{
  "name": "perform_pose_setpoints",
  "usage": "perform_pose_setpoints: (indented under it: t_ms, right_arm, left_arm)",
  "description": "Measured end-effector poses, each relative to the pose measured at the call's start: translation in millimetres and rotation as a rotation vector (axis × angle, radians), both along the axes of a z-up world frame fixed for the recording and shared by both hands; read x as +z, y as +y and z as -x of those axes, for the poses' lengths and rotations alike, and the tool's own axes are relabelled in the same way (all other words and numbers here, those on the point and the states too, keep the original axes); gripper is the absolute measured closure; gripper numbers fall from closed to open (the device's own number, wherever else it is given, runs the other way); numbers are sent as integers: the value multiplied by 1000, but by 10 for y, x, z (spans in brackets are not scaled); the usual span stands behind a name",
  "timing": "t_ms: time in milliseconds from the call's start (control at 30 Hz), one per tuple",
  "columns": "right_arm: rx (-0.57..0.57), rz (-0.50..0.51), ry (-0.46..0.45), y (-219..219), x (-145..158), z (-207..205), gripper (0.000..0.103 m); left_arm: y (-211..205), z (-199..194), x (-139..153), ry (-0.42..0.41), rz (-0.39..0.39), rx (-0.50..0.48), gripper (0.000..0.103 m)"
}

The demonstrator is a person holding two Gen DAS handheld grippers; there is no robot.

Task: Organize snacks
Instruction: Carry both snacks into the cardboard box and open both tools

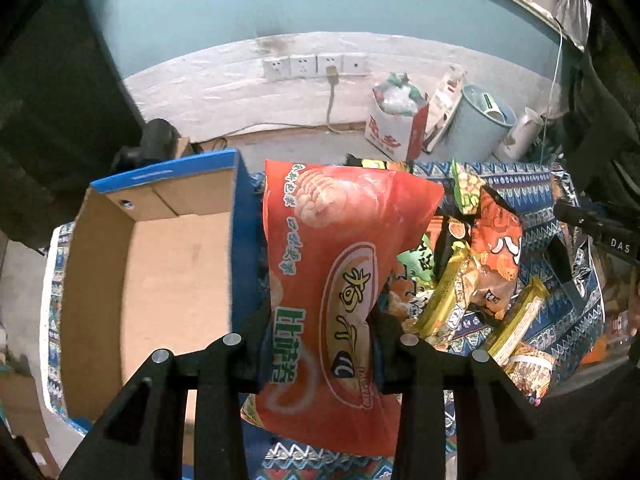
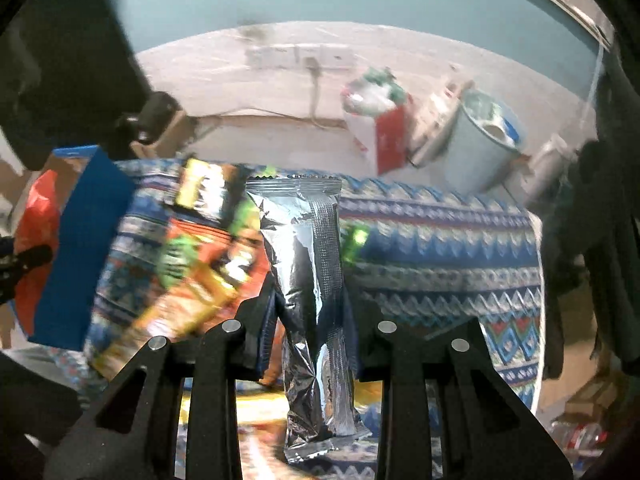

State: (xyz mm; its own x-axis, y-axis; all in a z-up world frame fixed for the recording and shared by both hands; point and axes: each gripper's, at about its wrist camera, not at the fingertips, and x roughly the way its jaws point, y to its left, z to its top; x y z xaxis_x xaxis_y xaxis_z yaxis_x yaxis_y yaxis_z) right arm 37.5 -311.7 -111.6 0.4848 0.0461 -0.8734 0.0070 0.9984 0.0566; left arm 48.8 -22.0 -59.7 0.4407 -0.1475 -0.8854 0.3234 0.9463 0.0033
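Observation:
My left gripper [image 1: 320, 332] is shut on a large red snack bag [image 1: 332, 264] with green and yellow print, held up just right of an open cardboard box [image 1: 160, 280] with blue outer walls. A pile of snack packets [image 1: 480, 272] lies to its right on the patterned cloth [image 1: 560, 200]. My right gripper [image 2: 310, 320] is shut on a silver foil snack packet [image 2: 308, 264], held upright above the cloth [image 2: 440, 256]. Blurred snack packets [image 2: 200, 248] lie left of it, beside the blue box wall [image 2: 80, 256]. The red bag [image 2: 36, 220] shows at far left.
Behind the table stand a red-and-white paper bag [image 1: 396, 128], a pale blue bin [image 1: 476, 124] and a white kettle [image 1: 520, 136] on the floor. Wall sockets [image 1: 316, 66] with a plugged cable sit on the white lower wall. A dark cabinet [image 1: 60, 100] is at left.

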Motion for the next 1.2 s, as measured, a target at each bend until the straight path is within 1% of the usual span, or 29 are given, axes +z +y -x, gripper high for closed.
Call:
perform_pose_setpoints:
  t_ms: [200, 567, 733, 900, 1067, 1200]
  right_arm:
    - [91, -32, -32, 492, 138, -125, 76]
    - [233, -85, -34, 1377, 189, -402, 76]
    - [294, -114, -28, 1759, 225, -494, 76]
    - [358, -139, -22, 2214, 256, -600, 76]
    - [407, -187, 3, 2639, 246, -683, 76]
    - [435, -209, 22, 2919, 197, -780, 76]
  left_arm:
    - [230, 18, 132, -33, 12, 27, 65]
    - [810, 21, 104, -41, 10, 123, 65]
    - [1122, 33, 26, -36, 2, 174, 65]
    - [1432, 10, -112, -21, -14, 231, 65]
    - [1641, -16, -208, 6, -2, 277, 65]
    - [1760, -46, -274, 13, -8, 299, 64]
